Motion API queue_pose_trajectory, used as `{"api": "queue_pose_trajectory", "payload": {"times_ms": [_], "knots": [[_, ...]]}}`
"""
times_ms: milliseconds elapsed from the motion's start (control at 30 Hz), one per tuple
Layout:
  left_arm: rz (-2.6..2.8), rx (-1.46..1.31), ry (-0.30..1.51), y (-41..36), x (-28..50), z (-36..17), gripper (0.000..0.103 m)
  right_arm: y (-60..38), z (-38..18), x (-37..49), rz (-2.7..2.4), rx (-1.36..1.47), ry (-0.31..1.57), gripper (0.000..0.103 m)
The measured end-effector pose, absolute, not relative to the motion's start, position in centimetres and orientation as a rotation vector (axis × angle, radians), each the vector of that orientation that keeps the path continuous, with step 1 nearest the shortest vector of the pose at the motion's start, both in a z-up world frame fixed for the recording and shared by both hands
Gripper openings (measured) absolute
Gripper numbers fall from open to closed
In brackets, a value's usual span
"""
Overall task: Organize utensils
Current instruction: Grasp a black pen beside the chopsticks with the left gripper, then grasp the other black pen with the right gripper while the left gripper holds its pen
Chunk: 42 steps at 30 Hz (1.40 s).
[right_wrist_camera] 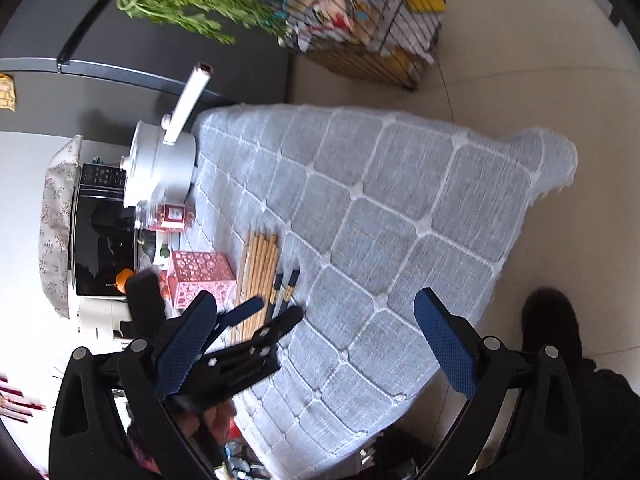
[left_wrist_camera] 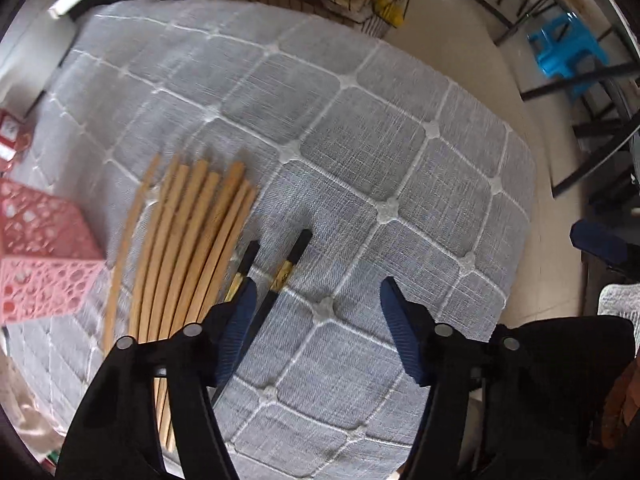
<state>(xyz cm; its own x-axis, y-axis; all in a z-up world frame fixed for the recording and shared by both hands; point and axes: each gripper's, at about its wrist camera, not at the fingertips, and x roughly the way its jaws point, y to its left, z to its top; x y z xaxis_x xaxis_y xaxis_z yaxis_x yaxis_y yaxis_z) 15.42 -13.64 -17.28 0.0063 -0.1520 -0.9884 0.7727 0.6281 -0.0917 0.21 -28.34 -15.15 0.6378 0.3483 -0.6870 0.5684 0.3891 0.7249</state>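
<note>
— Two black chopsticks (left_wrist_camera: 280, 276) lie on the grey cloth (left_wrist_camera: 360, 160); one runs under the left gripper (left_wrist_camera: 316, 292)'s inner finger, the other just inside it. Fingers spread wide, nothing held.

— Then I'd shift so both sit between the pads before closing. The wooden chopsticks (left_wrist_camera: 192, 232)?

— Outside that finger, bunched together. The pink holder (left_wrist_camera: 44, 264) lies beyond them; its contents aren't visible.

— And the right gripper (right_wrist_camera: 320, 340)?

— Spread apart too, empty, hanging above.

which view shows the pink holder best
The right wrist view: the pink holder appears whole and sharp, beside the wooden chopsticks. The left wrist view catches only part of it, blurred, at the left edge.
</note>
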Motion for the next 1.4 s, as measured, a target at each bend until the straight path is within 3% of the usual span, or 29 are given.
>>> {"api": "queue_pose_trajectory", "payload": {"times_ms": [100, 233, 400, 533, 700, 733, 900, 1100, 1400], "knots": [[-0.796, 0.624, 1.412, -13.9, 15.9, -18.5, 0.039, -28.4, -15.8, 0.6, -0.15, 1.236, 0.948, 0.096], [-0.799, 0.688, 1.406, -14.3, 16.2, -19.7, 0.032, -28.6, -16.0, 0.7, -0.164, 1.239, 0.952, 0.096], [-0.806, 0.704, 1.348, -13.6, 15.6, -20.7, 0.031, -28.4, -16.4, 1.2, -0.183, 1.223, 0.967, 0.096], [-0.767, 0.57, 1.301, -9.8, 13.9, -20.1, 0.008, -27.8, -16.9, 2.3, -0.201, 1.192, 0.992, 0.096], [-0.765, 0.288, 1.184, -1.9, 11.6, -16.3, 0.006, -25.0, -18.0, 4.9, -0.22, 1.11, 1.063, 0.094], [-0.767, 0.229, 1.155, 0.1, 11.0, -15.3, 0.006, -23.9, -18.0, 5.7, -0.229, 1.052, 1.083, 0.092], [-0.774, 0.044, 1.003, 6.8, 8.7, -8.9, 0.006, -18.9, -18.5, 9.4, -0.216, 0.886, 1.181, 0.048], [-0.804, -0.026, 0.846, 8.8, 7.1, -2.9, 0.006, -16.0, -19.2, 11.9, -0.25, 0.951, 1.222, 0.03], [-0.823, -0.07, 0.771, 12.2, 6.0, 0.4, 0.006, -14.3, -20.2, 14.8, -0.401, 1.014, 1.251, 0.018]]}}
